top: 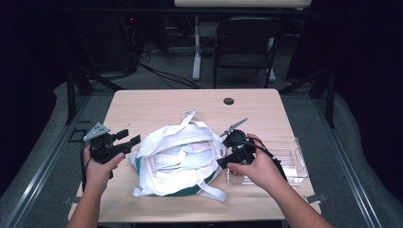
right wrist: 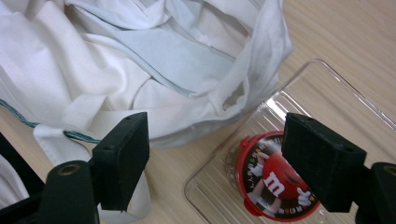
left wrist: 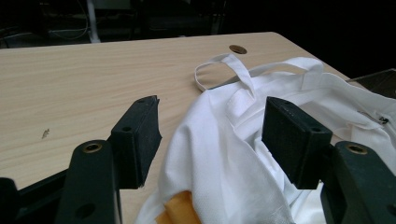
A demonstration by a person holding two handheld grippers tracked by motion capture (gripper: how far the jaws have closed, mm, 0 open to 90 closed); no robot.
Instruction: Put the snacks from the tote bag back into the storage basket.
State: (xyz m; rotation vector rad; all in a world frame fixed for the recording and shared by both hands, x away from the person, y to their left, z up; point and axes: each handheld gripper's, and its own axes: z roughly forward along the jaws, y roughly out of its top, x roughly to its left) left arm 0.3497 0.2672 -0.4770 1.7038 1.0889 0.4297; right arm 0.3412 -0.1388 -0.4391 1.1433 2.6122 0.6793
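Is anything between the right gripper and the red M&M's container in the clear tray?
Nothing visible is. The right gripper hangs open just over the red M&M's container, which lies in the clear tray. The white bag lies beside the tray, overlapping only its edge.

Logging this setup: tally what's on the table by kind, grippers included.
White cloth bag: 1
Clear plastic tray: 1
Red round candy container: 1
Grippers: 2, left gripper and right gripper
Total: 5

Table brightly lit from above, surroundings dark; all views slightly soft.
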